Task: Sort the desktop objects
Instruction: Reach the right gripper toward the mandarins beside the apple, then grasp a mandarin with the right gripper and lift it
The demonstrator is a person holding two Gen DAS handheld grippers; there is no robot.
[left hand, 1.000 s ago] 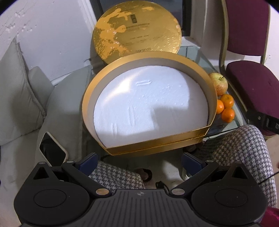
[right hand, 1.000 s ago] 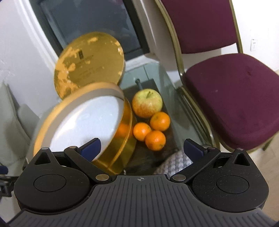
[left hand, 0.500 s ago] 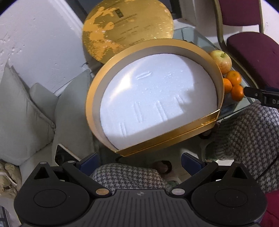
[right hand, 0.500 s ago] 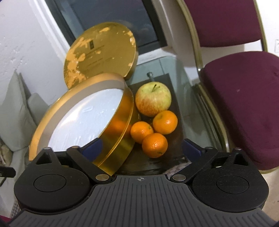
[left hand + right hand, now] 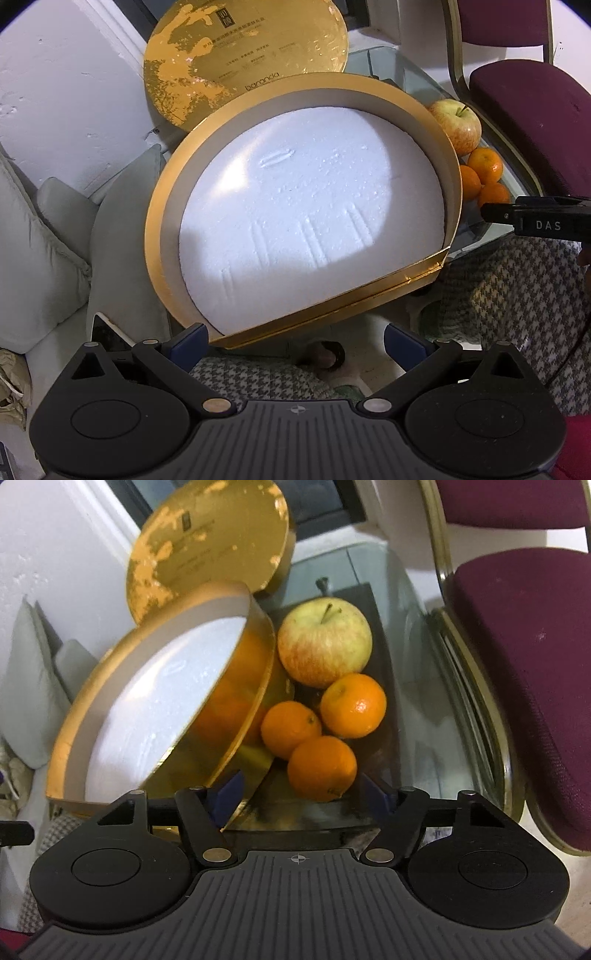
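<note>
A round gold box (image 5: pixel 155 236), lined with white foam (image 5: pixel 295 214), lies tilted in front of my left gripper (image 5: pixel 295 341), which is open with nothing between its fingers. The box's gold lid (image 5: pixel 240 48) leans on the wall behind. To the right of the box (image 5: pixel 236 686) an apple (image 5: pixel 325 642) and three oranges rest on a glass table (image 5: pixel 417 709). My right gripper (image 5: pixel 301 792) is open around the nearest orange (image 5: pixel 321 766); a gap shows on the orange's left side. The other two oranges (image 5: pixel 352 705) (image 5: pixel 290 727) lie just behind.
A maroon chair (image 5: pixel 524 672) stands close to the table's right edge. Grey cushions (image 5: pixel 33 258) and a phone (image 5: pixel 107 332) lie left of the box. A person's houndstooth-clad legs (image 5: pixel 498 295) are below the box. White wall (image 5: pixel 55 92) is at the back.
My right gripper has come forward and down onto the oranges, and its fingers have drawn closer together. The left gripper has edged nearer the box and stays wide open.
</note>
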